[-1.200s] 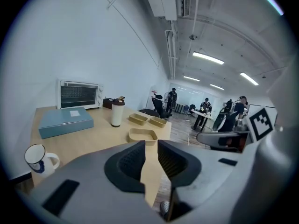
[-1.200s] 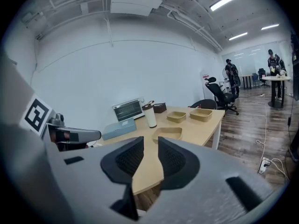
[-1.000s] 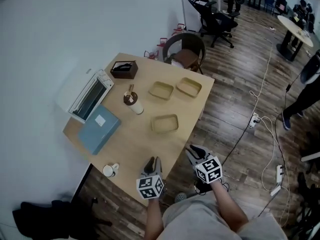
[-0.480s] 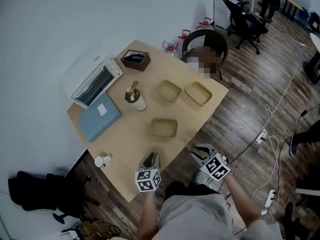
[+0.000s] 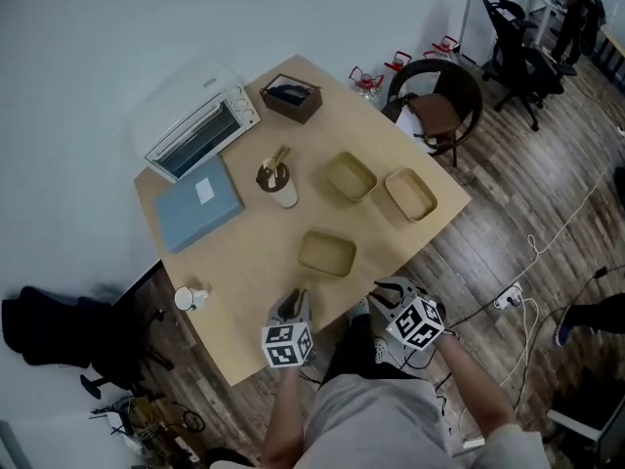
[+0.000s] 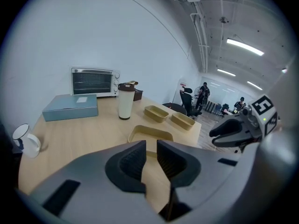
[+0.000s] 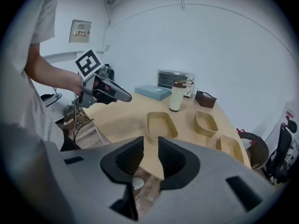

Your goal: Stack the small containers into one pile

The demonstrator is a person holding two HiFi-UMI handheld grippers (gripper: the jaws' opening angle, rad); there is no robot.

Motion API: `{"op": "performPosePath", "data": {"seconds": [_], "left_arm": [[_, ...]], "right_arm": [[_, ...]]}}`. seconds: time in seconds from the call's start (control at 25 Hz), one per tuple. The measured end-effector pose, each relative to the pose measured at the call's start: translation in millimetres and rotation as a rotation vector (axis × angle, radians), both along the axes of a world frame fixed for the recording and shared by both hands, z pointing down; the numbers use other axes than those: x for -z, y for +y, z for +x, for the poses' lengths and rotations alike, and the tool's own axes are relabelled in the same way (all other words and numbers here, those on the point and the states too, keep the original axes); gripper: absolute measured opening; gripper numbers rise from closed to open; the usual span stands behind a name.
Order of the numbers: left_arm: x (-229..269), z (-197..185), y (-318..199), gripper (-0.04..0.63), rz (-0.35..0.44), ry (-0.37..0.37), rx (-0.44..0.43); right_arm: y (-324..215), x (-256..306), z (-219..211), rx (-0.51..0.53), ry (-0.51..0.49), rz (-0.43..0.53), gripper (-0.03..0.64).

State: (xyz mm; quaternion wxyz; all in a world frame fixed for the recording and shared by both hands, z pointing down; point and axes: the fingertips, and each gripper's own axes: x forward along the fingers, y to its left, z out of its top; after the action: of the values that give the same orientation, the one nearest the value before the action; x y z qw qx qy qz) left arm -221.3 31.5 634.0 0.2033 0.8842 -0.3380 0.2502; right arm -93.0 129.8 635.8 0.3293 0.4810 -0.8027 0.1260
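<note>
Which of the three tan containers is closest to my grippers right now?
The lone container at the near edge of the table, just ahead of the left hand-held gripper. The other two containers sit side by side farther back, near the chair.

Three tan containers (image 5: 327, 252) (empty, upright) sit apart, unstacked, on the table (image 5: 244, 272).

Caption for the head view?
Left gripper and right gripper hover empty near the table edge; three tan containers lie unstacked beyond them.

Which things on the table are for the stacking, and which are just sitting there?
For stacking: three shallow tan rectangular containers.
Just sitting: white toaster oven, flat blue box, white tumbler with brown lid, dark brown box, white mug.
</note>
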Motion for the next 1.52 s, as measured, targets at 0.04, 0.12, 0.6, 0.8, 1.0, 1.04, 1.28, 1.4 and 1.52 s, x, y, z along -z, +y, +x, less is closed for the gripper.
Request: {"op": "performPosePath", "data": {"seconds": [0.04,0.12,0.6,0.8,1.0,1.04,1.28,1.4,1.52], "left_arm": [[-3,1,-8,0.067,-0.006,-0.003,0.014],[-11,3,-22,0.067,-0.021,-0.012,0.039],[-73,28,-98,0.067,-0.099,-0.112,0.098],[-84,32,-112,0.067,-0.129,-0.126,0.121],[-81,28,-123,0.018,-0.139,-0.103,0.156],[-79,26,-126,0.009,-0.14,-0.096,0.158],[-75,17,-136,0.005,-0.148,-0.047,0.194],[-75,18,-141,0.005,-0.148,-0.037,0.195],[-74,22,-145,0.005,-0.145,-0.029,0.193]], "right_arm": [[-9,-4,1,0.024,0.01,-0.007,0.1],[-25,-13,4,0.075,0.042,-0.017,0.1],[-90,-72,15,0.515,0.33,-0.027,0.101],[-94,-86,8,0.865,0.579,0.03,0.107],[-98,-101,-3,1.106,0.692,0.033,0.11],[-99,-102,-5,1.124,0.691,0.026,0.11],[-99,-116,-11,1.214,0.706,-0.01,0.074],[-101,-121,-14,1.23,0.711,-0.016,0.043],[-109,-121,-17,1.222,0.724,-0.005,0.02]]}}
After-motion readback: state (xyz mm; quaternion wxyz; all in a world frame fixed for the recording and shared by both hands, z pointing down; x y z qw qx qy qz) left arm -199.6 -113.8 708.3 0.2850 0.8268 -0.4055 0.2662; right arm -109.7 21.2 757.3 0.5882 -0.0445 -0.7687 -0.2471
